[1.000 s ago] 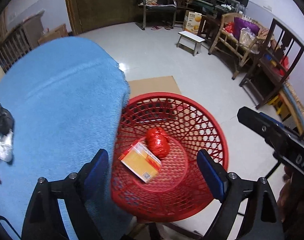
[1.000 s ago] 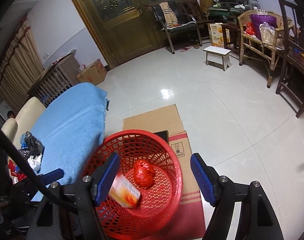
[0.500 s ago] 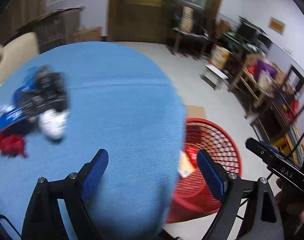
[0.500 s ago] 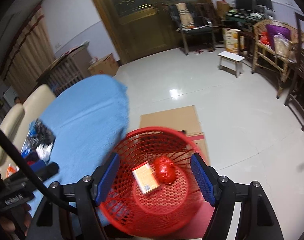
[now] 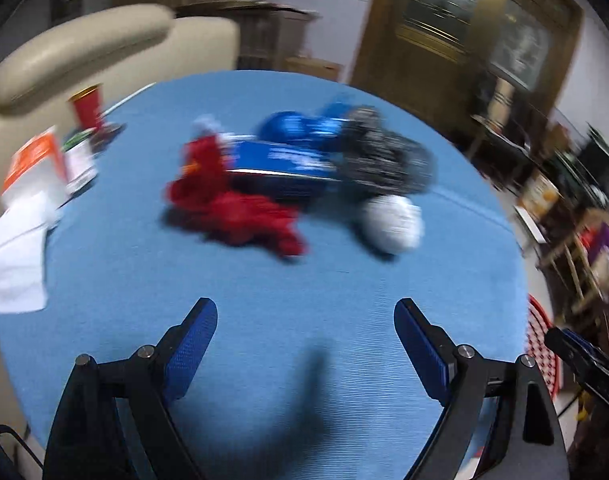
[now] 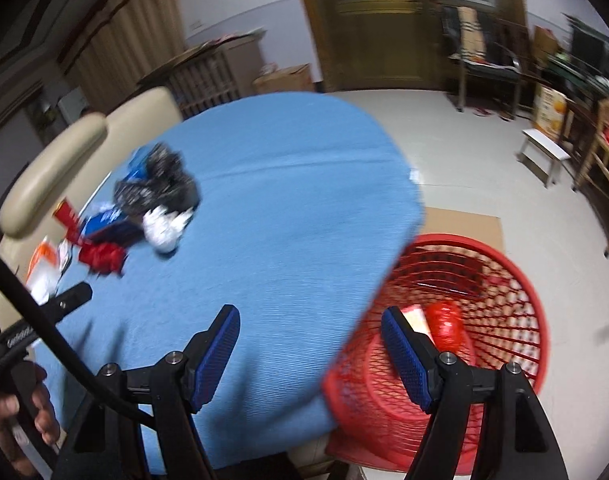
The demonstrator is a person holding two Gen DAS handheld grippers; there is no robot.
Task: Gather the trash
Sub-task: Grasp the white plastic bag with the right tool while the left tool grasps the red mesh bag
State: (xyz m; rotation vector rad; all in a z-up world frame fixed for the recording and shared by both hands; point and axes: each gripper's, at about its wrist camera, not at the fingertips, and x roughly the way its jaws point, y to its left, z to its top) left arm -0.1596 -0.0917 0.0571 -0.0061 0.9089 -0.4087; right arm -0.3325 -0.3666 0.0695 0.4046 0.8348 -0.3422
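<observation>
Hovering over the blue cloth (image 5: 264,280), both grippers gape empty; trash lettering blurs unreadable.

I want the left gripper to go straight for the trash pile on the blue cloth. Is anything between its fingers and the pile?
Nothing visible. The left gripper is open and empty, with only bare blue cloth between it and the trash pile. The frame is motion-blurred, so small scraps could be missed.
</observation>
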